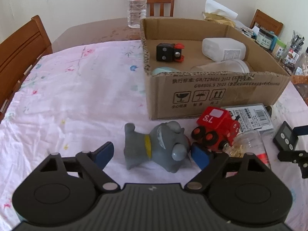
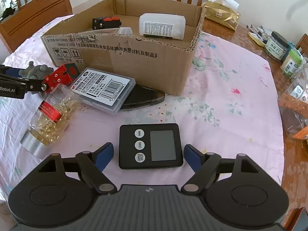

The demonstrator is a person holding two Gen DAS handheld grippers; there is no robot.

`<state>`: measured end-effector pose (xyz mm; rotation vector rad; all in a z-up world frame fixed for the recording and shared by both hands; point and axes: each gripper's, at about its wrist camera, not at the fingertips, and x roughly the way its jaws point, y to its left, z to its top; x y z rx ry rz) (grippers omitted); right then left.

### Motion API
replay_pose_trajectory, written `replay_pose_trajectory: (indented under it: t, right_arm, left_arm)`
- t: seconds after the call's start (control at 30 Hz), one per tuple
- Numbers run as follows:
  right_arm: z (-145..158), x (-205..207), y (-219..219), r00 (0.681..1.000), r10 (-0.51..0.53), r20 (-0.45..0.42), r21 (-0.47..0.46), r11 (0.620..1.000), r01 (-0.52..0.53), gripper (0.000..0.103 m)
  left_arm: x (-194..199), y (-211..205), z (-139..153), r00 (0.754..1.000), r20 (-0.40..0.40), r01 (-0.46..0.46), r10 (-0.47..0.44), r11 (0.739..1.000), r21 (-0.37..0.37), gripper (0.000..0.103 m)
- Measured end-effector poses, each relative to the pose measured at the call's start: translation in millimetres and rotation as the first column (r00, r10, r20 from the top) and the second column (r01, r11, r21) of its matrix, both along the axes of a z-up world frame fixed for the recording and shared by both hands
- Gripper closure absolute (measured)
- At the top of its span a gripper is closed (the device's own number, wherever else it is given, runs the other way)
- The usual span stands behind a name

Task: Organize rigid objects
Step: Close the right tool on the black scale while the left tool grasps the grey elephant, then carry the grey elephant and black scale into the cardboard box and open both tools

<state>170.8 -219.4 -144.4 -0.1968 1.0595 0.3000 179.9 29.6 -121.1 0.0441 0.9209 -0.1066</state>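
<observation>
Roughly halfway, going by what sits where. Already in the cardboard box (image 2: pixel 134 61): a black-and-red toy block (image 1: pixel 169 52), a white plastic bottle (image 2: pixel 162 26), a clear lidded tub (image 1: pixel 227 66) and something pale blue (image 1: pixel 163 70) tucked in the near corner, mostly hidden.

Still out on the desk (image 1: pixel 67 96), all in front of the box: grey toy dog (image 1: pixel 156 146) on its side, red toy train (image 1: pixel 217 127) touching it, grey stationery case (image 2: pixel 105 89) resting on a dark flat thing (image 2: pixel 146 98), a tipped clear jar of gold pins (image 2: pixel 52 111), and a black timer (image 2: pixel 151 146).

Left hand-held gripper (image 1: pixel 152 156) open, straddling the dog, right pad by its nose, left pad clear of it. Right hand-held gripper (image 2: pixel 148 156) also open, bracketing the timer, pads not pressing. Probably those two next into the box.
</observation>
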Motion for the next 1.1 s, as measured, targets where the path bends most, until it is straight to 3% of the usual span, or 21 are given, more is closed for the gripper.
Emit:
replay_pose_trajectory:
  t: [0.43,0.67,0.83,1.1]
  right_arm:
    - [-1.0,7.3,0.2,0.997,0.075,0.012,0.01,0.997,-0.075,0.02]
    - [-0.9,7.4,-0.5,0.998,0.056,0.018,0.011,0.998,-0.056,0.022]
    - [0.5,5.9,-1.9,0.998,0.054,0.024,0.013,0.998,-0.055,0.029]
    - [1.1,6.1,-2.7,0.999,0.04,0.021,0.005,0.999,-0.04,0.029]
  left_arm:
    - [-0.3,0.6,2.1,0.999,0.013,0.029,-0.029,0.999,0.04,0.021]
    - [0.8,-7.5,2.8,1.0,0.008,0.027,-0.027,0.999,0.048,0.022]
    - [3.1,-6.6,-0.2,1.0,-0.006,0.014,-0.013,0.998,0.062,0.03]
    - [4.4,-6.1,3.9,1.0,-0.021,0.02,-0.019,0.999,0.045,0.031]
